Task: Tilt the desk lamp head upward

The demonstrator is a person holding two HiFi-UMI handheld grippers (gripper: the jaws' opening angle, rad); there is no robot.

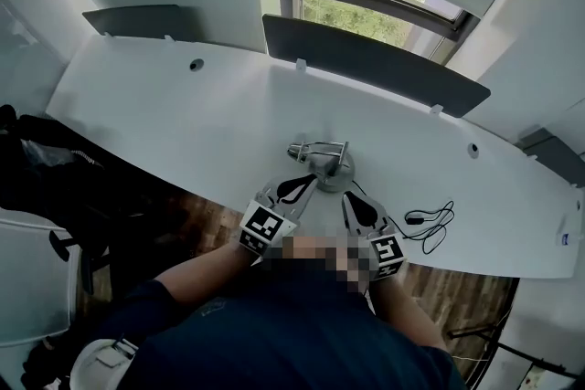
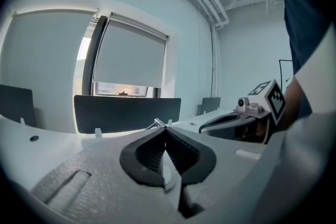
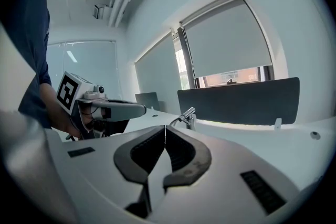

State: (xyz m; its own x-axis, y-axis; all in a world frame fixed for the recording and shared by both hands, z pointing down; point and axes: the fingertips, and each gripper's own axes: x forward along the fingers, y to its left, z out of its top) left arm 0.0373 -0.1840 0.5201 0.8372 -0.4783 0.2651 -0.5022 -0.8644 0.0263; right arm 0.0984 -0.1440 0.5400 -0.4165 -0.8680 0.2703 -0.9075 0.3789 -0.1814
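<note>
A short dark divider panel (image 1: 137, 18) stood at the far left of the white bench (image 1: 183, 123). A longer divider panel (image 1: 375, 59) ran to its right, below the window (image 1: 384, 9). The desk lamp (image 1: 322, 162), small and silver, sat near the bench's front edge with its round base on the surface. The tilt of its head could not be judged from above. The left tongs (image 1: 306, 182) were pressed fully together with nothing between them, their tips just beside the lamp base on its left. Whether they touched it could not be told. The right tongs (image 1: 350, 196) were likewise closed and empty, near the base on its right. Further right, a black cable (image 1: 430, 222) lay looped on the bench.
</note>
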